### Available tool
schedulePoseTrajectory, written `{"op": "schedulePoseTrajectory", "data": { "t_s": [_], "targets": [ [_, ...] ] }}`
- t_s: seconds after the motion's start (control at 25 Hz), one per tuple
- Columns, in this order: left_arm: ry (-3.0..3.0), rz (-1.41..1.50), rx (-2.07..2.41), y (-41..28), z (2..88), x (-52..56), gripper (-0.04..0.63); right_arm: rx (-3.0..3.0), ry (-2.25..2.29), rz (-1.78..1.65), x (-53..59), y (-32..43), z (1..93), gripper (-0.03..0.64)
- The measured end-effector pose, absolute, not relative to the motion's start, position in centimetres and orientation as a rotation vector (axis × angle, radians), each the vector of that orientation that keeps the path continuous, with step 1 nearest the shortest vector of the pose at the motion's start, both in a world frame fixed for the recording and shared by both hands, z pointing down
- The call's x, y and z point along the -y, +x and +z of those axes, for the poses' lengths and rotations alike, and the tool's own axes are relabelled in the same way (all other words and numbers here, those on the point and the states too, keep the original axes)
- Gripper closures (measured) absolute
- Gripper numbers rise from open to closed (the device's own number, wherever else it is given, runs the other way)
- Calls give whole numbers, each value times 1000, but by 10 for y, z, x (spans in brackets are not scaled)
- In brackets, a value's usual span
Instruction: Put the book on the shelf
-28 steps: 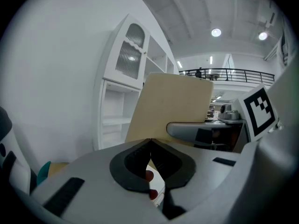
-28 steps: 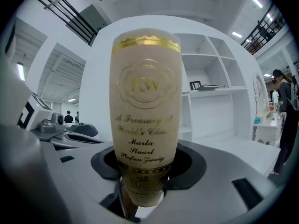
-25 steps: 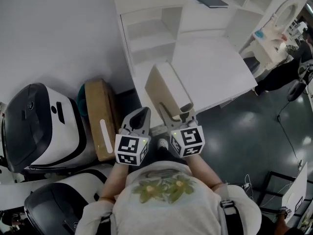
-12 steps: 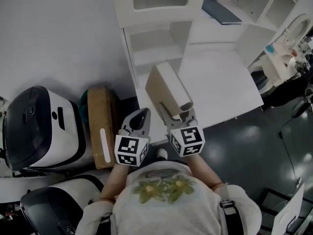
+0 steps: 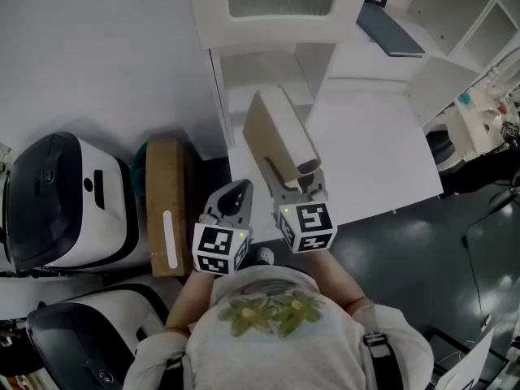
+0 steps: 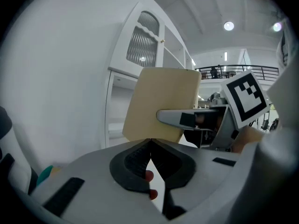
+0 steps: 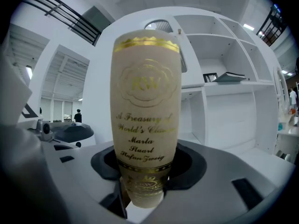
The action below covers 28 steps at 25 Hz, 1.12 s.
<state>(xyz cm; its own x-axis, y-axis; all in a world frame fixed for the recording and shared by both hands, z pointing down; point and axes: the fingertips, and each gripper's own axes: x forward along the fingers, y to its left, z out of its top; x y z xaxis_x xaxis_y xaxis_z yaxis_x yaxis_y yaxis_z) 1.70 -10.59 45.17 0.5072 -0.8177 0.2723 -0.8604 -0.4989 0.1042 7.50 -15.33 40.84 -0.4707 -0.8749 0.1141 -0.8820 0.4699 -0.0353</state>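
Observation:
My right gripper (image 5: 291, 174) is shut on a thick cream book (image 5: 277, 131), holding it upright by its lower end. In the right gripper view the gold-lettered spine (image 7: 145, 101) stands between the pads of that gripper (image 7: 147, 168). The white shelf unit (image 5: 262, 70) with open compartments (image 7: 224, 104) lies just beyond the book. Left of the book, my left gripper (image 5: 235, 196) hangs in the air with nothing in it. Its jaws (image 6: 150, 142) meet at the tips, and the book's plain cover (image 6: 161, 101) shows past them.
A white table (image 5: 370, 149) adjoins the shelf on the right. A dark book (image 5: 390, 29) lies flat on a farther shelf. Along the wall at left sit a brown box (image 5: 166, 205) and two white-and-black machines (image 5: 65, 205).
Both grippers and the book have moved forward, closer to the white shelf unit. The right gripper's hold on the book is unchanged.

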Motion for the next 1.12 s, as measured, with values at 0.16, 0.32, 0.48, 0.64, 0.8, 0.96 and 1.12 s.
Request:
{"op": "schedulePoseTrajectory", "data": {
  "t_s": [0.16, 0.32, 0.48, 0.64, 0.8, 0.96, 1.12],
  "targets": [
    [2525, 282, 1430, 12, 449, 119, 568, 2607, 1587, 132, 171, 68, 405, 379],
    [2529, 308, 1414, 3, 449, 131, 568, 2582, 1603, 137, 186, 60, 405, 379],
    [2535, 309, 1406, -5, 445, 145, 568, 2554, 1609, 145, 202, 53, 406, 379],
    [2534, 315, 1390, -11, 446, 154, 568, 2541, 1628, 141, 215, 47, 406, 379],
    [2535, 320, 1379, -17, 449, 160, 568, 2513, 1639, 152, 225, 41, 409, 379],
    [2523, 323, 1379, -26, 453, 165, 568, 2488, 1644, 167, 232, 36, 417, 379],
    [2519, 318, 1379, -33, 454, 170, 568, 2495, 1661, 141, 240, 30, 414, 379]
  ]
}}
